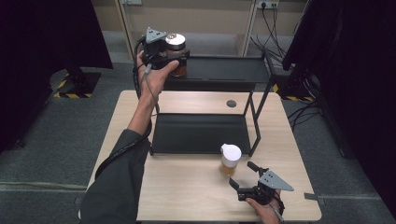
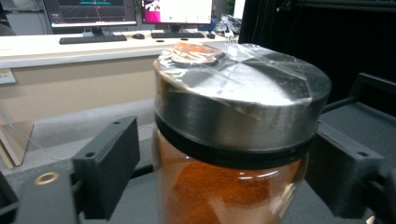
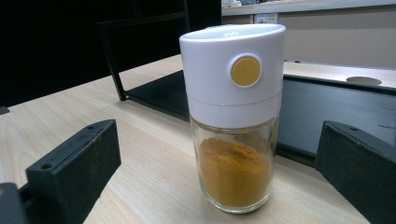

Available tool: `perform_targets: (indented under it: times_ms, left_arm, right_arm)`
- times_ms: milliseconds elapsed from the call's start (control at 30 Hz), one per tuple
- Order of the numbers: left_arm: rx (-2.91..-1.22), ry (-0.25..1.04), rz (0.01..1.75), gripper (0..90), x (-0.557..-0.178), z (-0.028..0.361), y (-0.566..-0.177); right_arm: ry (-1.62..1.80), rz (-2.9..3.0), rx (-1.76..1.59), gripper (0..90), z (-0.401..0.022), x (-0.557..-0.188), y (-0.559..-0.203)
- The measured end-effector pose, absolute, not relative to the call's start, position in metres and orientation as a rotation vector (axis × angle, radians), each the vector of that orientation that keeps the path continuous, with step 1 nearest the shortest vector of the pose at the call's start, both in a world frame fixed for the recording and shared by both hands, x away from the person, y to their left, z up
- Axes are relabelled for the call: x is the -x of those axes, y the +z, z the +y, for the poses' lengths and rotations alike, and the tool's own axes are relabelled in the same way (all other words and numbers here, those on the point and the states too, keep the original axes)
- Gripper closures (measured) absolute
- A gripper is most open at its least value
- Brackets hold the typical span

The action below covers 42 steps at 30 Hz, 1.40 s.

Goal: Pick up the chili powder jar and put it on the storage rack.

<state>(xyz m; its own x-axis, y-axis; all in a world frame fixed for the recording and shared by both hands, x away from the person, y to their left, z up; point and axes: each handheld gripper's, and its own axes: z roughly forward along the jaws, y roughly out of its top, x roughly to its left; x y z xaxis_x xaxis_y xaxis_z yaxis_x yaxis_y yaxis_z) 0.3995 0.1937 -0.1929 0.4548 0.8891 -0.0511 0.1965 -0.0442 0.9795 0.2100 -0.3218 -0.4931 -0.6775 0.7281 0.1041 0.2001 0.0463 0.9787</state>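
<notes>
Left tongs at the metal-lidded jar on the rack's top shelf; right tongs idle by the shaker.

I see the jar (image 2: 233,140), glass with orange-red powder and a taped steel lid, on the left end of the top shelf (image 1: 224,70) of the black rack. My left tongs (image 1: 173,59) straddle it, spread, with a gap showing at one pad (image 2: 109,163). My right tongs (image 1: 243,175) are spread on the tabletop (image 1: 187,196), just short of the white-capped shaker (image 3: 233,116) of yellow powder.

wood table (image 1: 187,186) w/ grommet hole (image 1: 231,103); monitors (image 2: 91,11), keyboards (image 2: 92,39) on desk behind; cables (image 1: 275,32) by wall.
</notes>
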Motion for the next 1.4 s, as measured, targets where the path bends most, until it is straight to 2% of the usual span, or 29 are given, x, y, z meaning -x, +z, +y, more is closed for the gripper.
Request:
perform_targets:
  times_ms: [333, 1400]
  left_arm:
    - [-1.519, 0.724, 0.973, 1.6, -0.390, 0.197, -0.198]
    - [-1.530, 0.683, 0.860, 1.6, -0.350, 0.207, -0.220]
  right_arm:
    - [1.668, 1.905, -0.932, 0.4, -0.322, -0.210, -0.493]
    - [1.665, 1.908, -0.928, 0.4, -0.321, -0.209, -0.493]
